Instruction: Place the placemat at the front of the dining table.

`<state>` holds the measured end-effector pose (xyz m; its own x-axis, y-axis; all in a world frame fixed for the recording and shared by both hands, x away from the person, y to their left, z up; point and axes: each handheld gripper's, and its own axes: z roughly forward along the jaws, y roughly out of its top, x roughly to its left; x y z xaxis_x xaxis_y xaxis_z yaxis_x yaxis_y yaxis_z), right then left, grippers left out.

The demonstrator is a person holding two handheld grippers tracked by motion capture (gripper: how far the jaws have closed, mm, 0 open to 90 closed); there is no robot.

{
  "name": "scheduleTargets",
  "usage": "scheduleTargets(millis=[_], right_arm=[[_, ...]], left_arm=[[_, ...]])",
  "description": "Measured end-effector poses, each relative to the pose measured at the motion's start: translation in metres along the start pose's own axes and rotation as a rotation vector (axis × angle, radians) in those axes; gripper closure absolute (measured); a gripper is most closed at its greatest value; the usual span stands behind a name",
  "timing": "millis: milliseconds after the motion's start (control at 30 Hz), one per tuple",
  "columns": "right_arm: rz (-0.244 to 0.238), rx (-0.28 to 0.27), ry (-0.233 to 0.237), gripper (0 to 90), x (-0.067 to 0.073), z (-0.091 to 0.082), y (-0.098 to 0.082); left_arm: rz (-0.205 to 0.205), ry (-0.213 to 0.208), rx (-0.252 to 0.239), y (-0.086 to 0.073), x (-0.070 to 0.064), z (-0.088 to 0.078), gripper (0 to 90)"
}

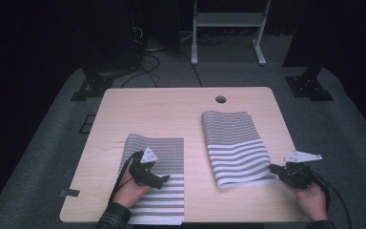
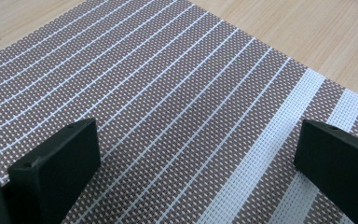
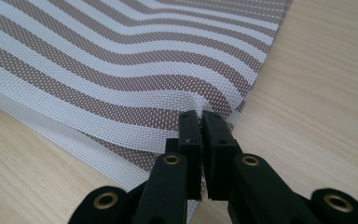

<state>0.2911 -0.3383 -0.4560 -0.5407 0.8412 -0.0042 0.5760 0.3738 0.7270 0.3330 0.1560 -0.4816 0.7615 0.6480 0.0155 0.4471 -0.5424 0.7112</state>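
Our right gripper is clamped on the near-right corner of the right mat, whose long axis runs away from us. Our left gripper hovers w/ jaws wide apart, grasping nothing, directly over the left mat.

You have two striped woven mats on the table. The left mat lies flat near your edge, thin white lines at its far half, broad white bands nearer you. The right mat is folded double, its top layer rippled, one near corner lifted slightly and pinched in your right gripper.
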Motion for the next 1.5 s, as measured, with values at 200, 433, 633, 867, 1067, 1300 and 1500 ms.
scheduleTargets(millis=[200, 433, 633, 867, 1067, 1300, 1500], right_arm=[[-0.002, -0.043, 0.014, 87.5, 0.006, -0.007, 0.007], [-0.016, -0.081, 0.047, 87.5, 0.011, -0.012, 0.019], [-0.089, -0.100, 0.063, 87.6, 0.029, -0.011, 0.043], [-0.140, -0.111, 0.089, 87.6, 0.047, -0.004, 0.063], [-0.178, -0.115, 0.121, 87.6, 0.063, 0.007, 0.078], [-0.214, -0.109, 0.138, 87.5, 0.075, 0.021, 0.091], [-0.228, -0.093, 0.153, 87.5, 0.084, 0.039, 0.100]], left_arm=[[0.000, 0.000, 0.000, 0.000, 0.000, 0.000, 0.0], [0.000, 0.000, 0.000, 0.000, 0.000, 0.000, 0.0], [-0.001, 0.000, 0.000, 0.000, 0.000, 0.000, 0.0], [0.001, -0.001, 0.002, 0.000, 0.000, 0.000, 0.0], [0.001, -0.001, 0.002, 0.000, 0.000, 0.000, 0.0], [0.001, -0.001, 0.004, 0.000, 0.000, 0.000, 0.0], [0.001, 0.000, 0.006, 0.000, 0.000, 0.000, 0.0]])
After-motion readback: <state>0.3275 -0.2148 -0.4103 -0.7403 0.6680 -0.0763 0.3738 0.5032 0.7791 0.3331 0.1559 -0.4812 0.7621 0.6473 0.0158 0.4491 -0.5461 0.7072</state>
